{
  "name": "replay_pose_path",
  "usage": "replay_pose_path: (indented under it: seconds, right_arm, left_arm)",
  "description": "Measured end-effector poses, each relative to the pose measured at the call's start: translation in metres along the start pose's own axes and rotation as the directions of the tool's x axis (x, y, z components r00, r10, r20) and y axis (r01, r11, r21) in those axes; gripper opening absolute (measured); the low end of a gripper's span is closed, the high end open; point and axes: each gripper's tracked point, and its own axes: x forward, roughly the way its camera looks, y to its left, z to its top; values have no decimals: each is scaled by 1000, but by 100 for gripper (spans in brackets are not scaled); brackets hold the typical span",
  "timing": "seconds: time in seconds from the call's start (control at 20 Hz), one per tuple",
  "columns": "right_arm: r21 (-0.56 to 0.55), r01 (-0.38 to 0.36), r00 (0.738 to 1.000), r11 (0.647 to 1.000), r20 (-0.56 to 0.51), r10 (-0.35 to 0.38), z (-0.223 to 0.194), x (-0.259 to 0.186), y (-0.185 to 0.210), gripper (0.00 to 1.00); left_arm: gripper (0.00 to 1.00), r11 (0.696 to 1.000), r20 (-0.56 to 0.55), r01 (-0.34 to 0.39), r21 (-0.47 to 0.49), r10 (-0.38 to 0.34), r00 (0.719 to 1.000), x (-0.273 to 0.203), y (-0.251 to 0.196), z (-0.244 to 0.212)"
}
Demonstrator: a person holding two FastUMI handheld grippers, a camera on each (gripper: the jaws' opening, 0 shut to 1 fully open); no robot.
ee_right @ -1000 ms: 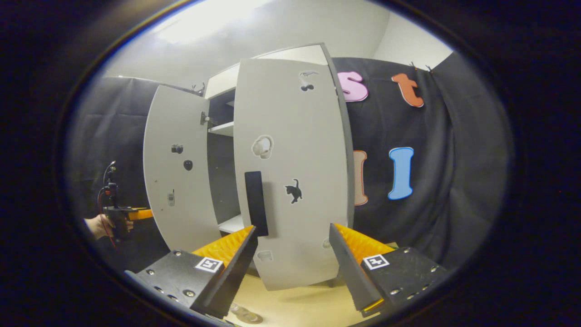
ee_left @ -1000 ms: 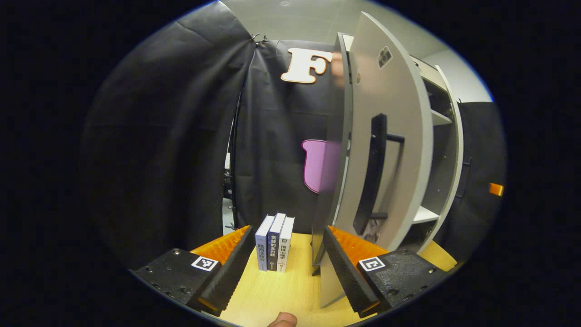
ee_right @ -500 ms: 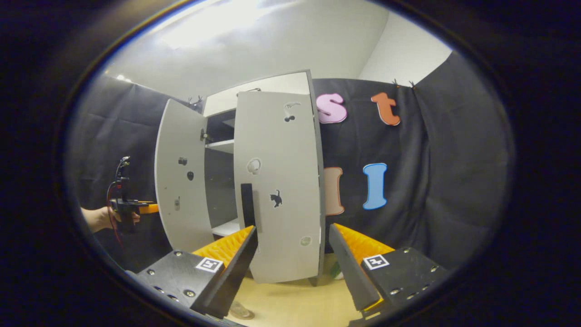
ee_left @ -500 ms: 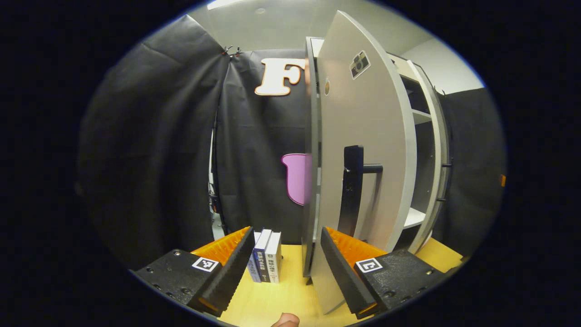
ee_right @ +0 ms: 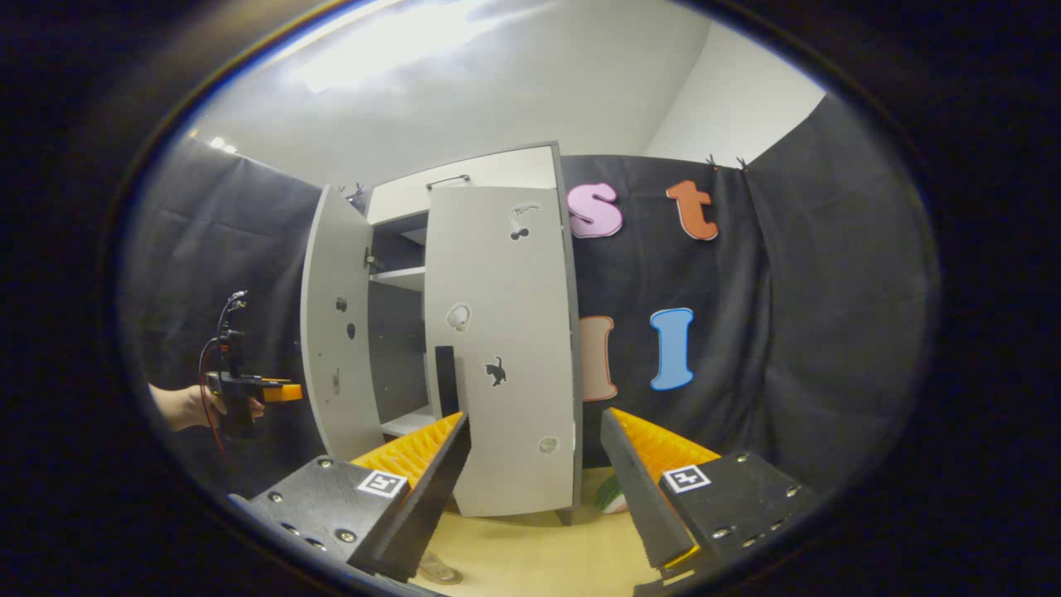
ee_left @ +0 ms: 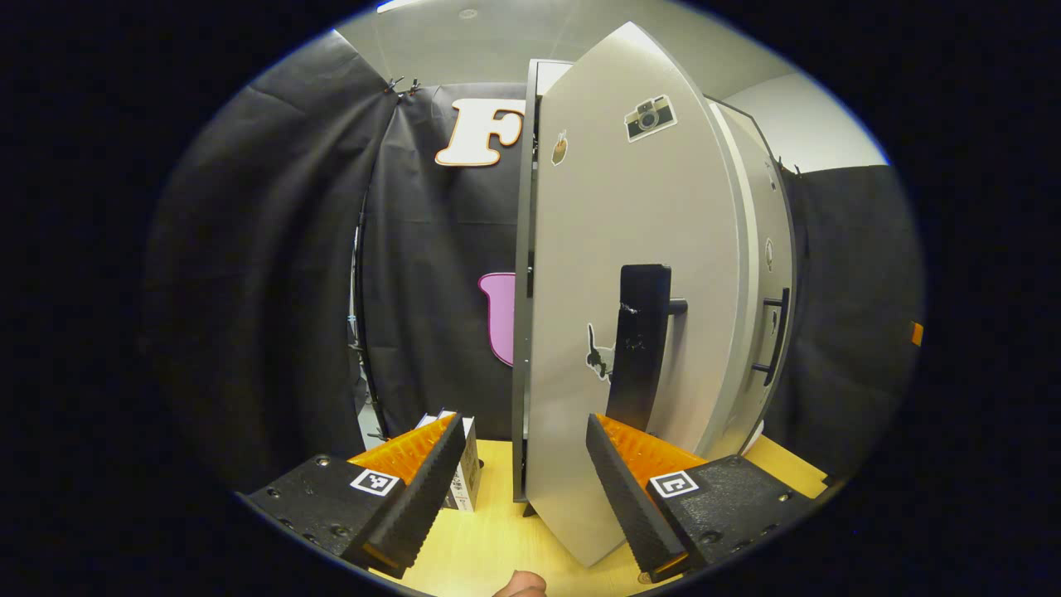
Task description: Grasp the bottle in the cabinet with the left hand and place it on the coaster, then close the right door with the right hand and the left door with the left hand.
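Note:
In the left gripper view the cabinet's left door [ee_left: 630, 249] stands partly ajar, its black handle [ee_left: 640, 348] just above my right finger. My left gripper [ee_left: 526, 489] is open, and the door's lower edge hangs between its fingers. Behind it is the right door [ee_left: 767, 274], which looks shut against the cabinet. In the right gripper view my right gripper [ee_right: 535, 489] is open and held back from the right door [ee_right: 506, 348]. The left door [ee_right: 336, 348] is ajar there, with a hand holding the left gripper [ee_right: 249, 390] beside it. A small clear round thing [ee_right: 437, 570] sits at the bottom edge; I cannot tell if it is the bottle.
Several books [ee_left: 462, 473] stand on the wooden table [ee_left: 489, 539] left of the cabinet, partly behind my left finger. A green and white object [ee_right: 611, 495] lies on the table [ee_right: 539, 555] by the cabinet's right foot. Black cloth walls surround the table.
The left door has swung far toward shut as the left gripper moved along with it. The right gripper has drawn back from the right door, which now looks shut.

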Motion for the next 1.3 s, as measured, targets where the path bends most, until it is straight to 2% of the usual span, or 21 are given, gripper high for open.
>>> replay_pose_path:
  seconds: [0.05,0.25,0.4,0.45,0.6,0.75,0.85,0.9,0.95,1.25,1.3]
  right_arm:
    - [5,17,1000,1000,-6,-17,-1,-2,-3,96]
    - [-10,48,999,999,-21,-48,-4,-8,-18,97]
    - [-23,41,999,999,-10,-41,-4,-13,-20,97]
    - [-27,37,999,999,-9,-37,-4,-15,-20,94]
    - [-34,36,999,999,-2,-36,-2,-20,-24,97]
    - [-23,33,999,999,-4,-33,-2,-26,-27,94]
    - [-25,52,999,998,1,-52,2,-29,-35,100]
    - [-24,52,999,998,6,-52,3,-30,-35,100]
    - [-20,48,999,999,10,-48,4,-30,-34,94]
    - [-6,55,998,998,15,-55,7,-42,-28,96]
    - [-9,57,998,998,15,-56,8,-46,-26,94]
  left_arm:
    - [94,1000,1,3,1,-3,1000,1,-3,1]
    - [94,1000,2,-10,-6,10,1000,6,-8,4]
    - [94,1000,-1,-19,-6,19,1000,7,-12,4]
    - [94,1000,1,-20,-2,20,1000,8,-15,4]
    - [95,1000,0,-21,-4,21,1000,11,-21,5]
    - [94,1000,-5,-14,-11,14,1000,13,-30,3]
    - [94,1000,-7,-10,-1,10,1000,15,-34,5]
    - [94,1000,-6,-9,7,9,1000,16,-36,4]
    - [95,1000,-3,-11,9,11,1000,17,-38,5]
    - [94,1000,-2,27,-3,-27,1000,14,-59,6]
    - [95,1000,1,30,-3,-30,1000,11,-61,7]
